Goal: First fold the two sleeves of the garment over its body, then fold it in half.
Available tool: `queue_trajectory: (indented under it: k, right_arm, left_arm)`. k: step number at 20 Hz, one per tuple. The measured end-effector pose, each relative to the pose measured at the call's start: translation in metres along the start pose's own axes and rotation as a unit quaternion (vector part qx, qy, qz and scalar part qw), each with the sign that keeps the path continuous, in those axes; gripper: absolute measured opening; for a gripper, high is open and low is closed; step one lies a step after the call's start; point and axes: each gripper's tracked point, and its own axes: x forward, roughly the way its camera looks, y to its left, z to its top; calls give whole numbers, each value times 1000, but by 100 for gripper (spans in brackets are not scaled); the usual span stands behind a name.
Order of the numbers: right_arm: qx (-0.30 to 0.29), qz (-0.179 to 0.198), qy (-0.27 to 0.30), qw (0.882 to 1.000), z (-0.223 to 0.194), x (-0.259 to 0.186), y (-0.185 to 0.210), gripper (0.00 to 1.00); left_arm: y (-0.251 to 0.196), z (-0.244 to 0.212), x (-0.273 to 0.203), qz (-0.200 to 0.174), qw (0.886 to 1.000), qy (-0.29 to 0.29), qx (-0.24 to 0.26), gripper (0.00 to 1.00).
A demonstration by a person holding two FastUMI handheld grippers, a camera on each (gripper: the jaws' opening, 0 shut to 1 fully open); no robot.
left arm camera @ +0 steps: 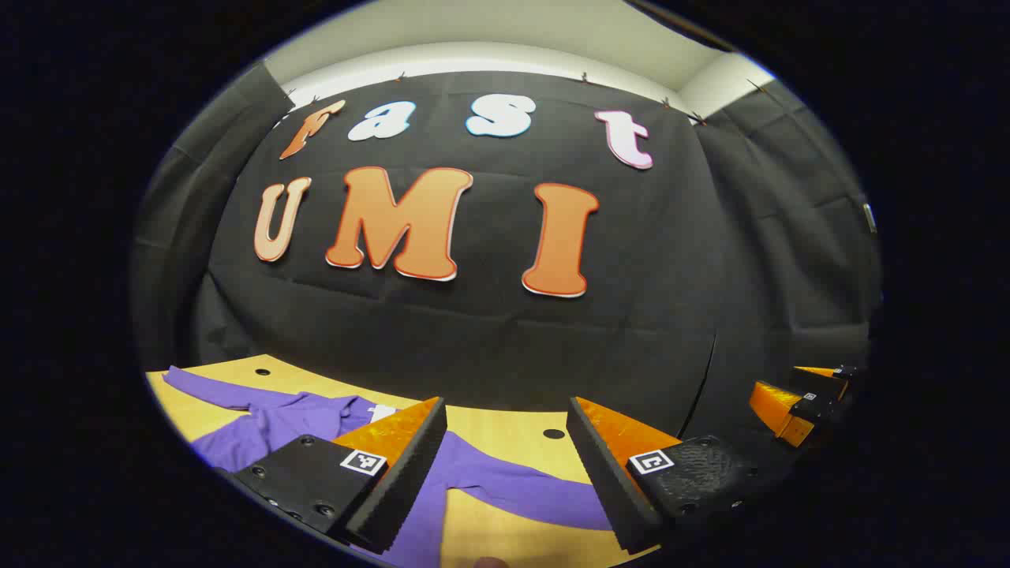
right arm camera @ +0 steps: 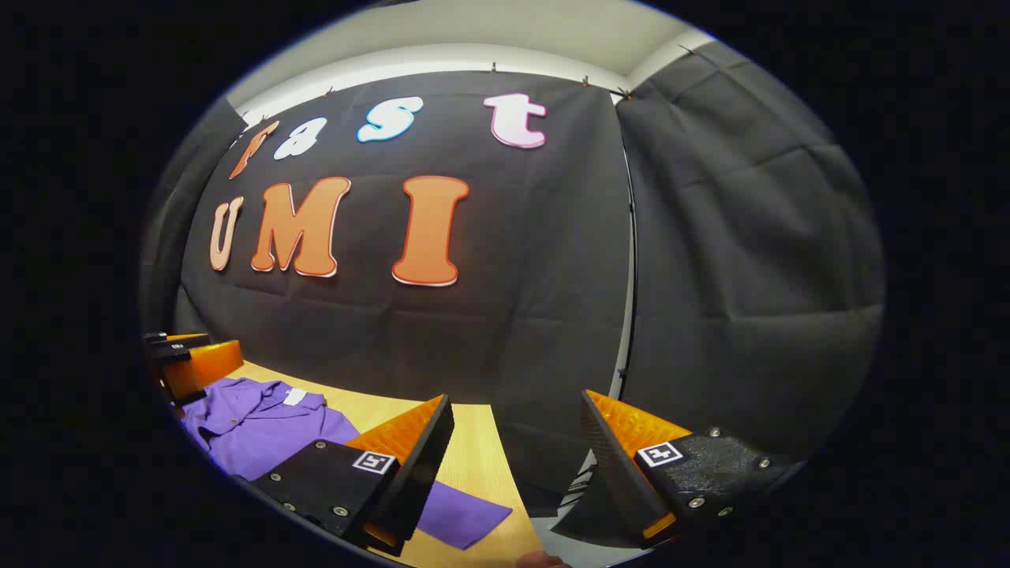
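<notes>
A purple collared garment [left arm camera: 268,426] lies flat on the wooden table [left arm camera: 505,430], with a white label [left arm camera: 384,412] at the neck. One sleeve [left arm camera: 213,386] stretches to the far left, the other sleeve [left arm camera: 513,485] runs right beneath my left gripper [left arm camera: 505,410]. That gripper hangs above the cloth, open, with nothing between its fingers. In the right gripper view the garment [right arm camera: 260,426] lies at lower left and its sleeve end [right arm camera: 465,517] rests near the table's edge. My right gripper [right arm camera: 517,402] is open and holds nothing, raised over that edge.
Black cloth walls stand close behind the table [right arm camera: 473,442]. The tabletop has small round holes [left arm camera: 554,434]. The right gripper [left arm camera: 797,402] shows at the far right of the left gripper view, and the left gripper [right arm camera: 189,359] at the far left of the right gripper view.
</notes>
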Motion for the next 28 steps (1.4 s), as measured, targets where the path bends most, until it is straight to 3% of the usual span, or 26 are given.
queue_trajectory:
  k: [3, 6, 8, 9, 11, 13, 14, 15, 17, 18, 22, 28]
  right_arm:
    - [-56, -18, -19, 998, 58, -27, 37, 95]
    - [-67, -40, -14, 997, 108, -43, 91, 95]
    - [-44, -55, -13, 997, 133, -53, 135, 98]
    - [-44, -65, -13, 997, 140, -57, 154, 100]
    - [-44, -73, -7, 996, 144, -64, 195, 97]
    - [-22, -54, 12, 998, 143, -66, 240, 98]
    - [-21, -47, 21, 998, 142, -68, 257, 100]
    - [-27, -41, 22, 999, 141, -70, 270, 95]
    - [-36, -41, 36, 998, 137, -76, 280, 100]
    - [-30, -34, 43, 998, 134, -79, 287, 95]
    - [-36, -35, 73, 996, 111, -80, 285, 95]
    - [-12, -10, 95, 995, 83, -55, 282, 95]
  left_arm:
    - [65, 59, -7, -10, 1000, -15, -16, 96]
    - [134, 107, -9, -33, 999, -18, -25, 95]
    - [181, 126, -5, -42, 999, -15, 10, 94]
    - [204, 132, -5, -39, 998, -17, 51, 93]
    - [235, 134, -7, -52, 994, -18, 97, 93]
    - [254, 126, -3, -73, 996, 8, 55, 95]
    - [268, 129, -2, -68, 997, 17, 28, 95]
    - [289, 133, 0, -56, 998, 19, 13, 96]
    - [327, 150, 1, -30, 999, 10, 10, 95]
    - [339, 159, 0, -26, 1000, 4, 13, 95]
    - [383, 174, -4, 12, 999, -16, 37, 95]
    - [378, 174, -11, 52, 998, -20, 43, 95]
